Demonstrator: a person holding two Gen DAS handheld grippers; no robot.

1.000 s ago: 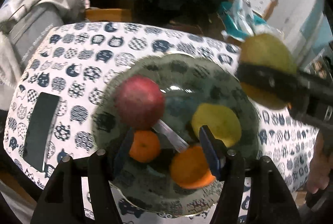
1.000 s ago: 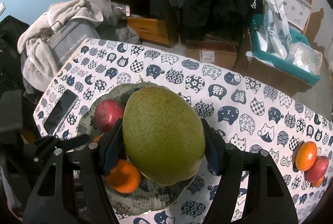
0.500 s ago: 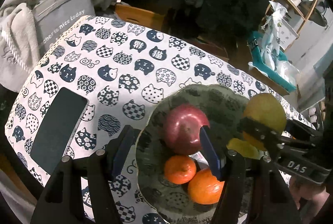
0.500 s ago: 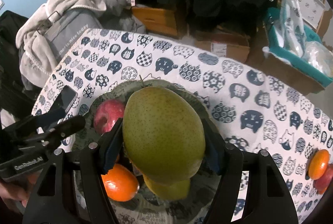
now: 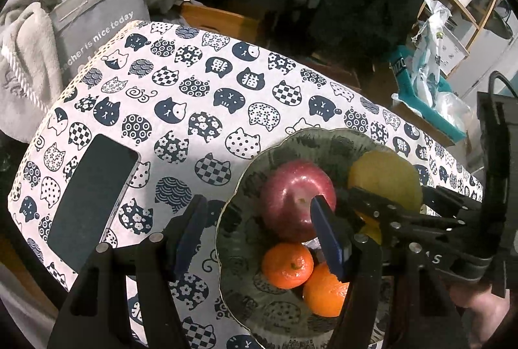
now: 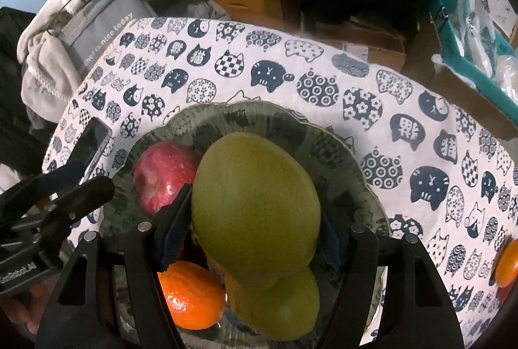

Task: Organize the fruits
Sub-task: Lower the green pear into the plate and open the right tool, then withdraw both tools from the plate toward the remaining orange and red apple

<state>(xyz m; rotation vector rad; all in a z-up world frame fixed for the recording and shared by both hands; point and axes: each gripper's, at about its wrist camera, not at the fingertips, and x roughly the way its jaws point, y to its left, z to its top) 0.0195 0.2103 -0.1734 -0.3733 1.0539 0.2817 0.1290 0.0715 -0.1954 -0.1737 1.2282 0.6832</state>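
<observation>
Cat-print cloth covers the worktop (image 5: 200, 109), with a cluttered room behind it.

Item 1: green pear (image 6: 255, 209). Clamped between the fingers of the right gripper (image 6: 251, 235), blue pads pressed to both flanks, hanging low over the glass plate (image 6: 246, 112). Whether it touches the fruit beneath cannot be told.

Item 2: second pear, yellow-green (image 6: 281, 307). Lies in the plate at 6 o'clock of the held pear, partly hidden by it.

Item 3: red apple (image 5: 296, 196). In the plate at 10 o'clock of the held pear.

Item 4: two oranges (image 5: 288, 264). In the plate, side by side at 6 o'clock of the apple.

Item 5: left gripper (image 5: 259, 238). Fingers moderately apart, gripping nothing; one pad over the cloth, the other over the plate near the apple.

Item 6: dark phone (image 5: 92, 196). Flat on the cloth at 9 o'clock of the plate, near the worktop's edge.

Item 7: loose orange (image 6: 506, 264). On the cloth at 3 o'clock, well apart from the plate.

Item 8: grey bag (image 5: 97, 15) with towels, beyond the worktop at 11 o'clock.
</observation>
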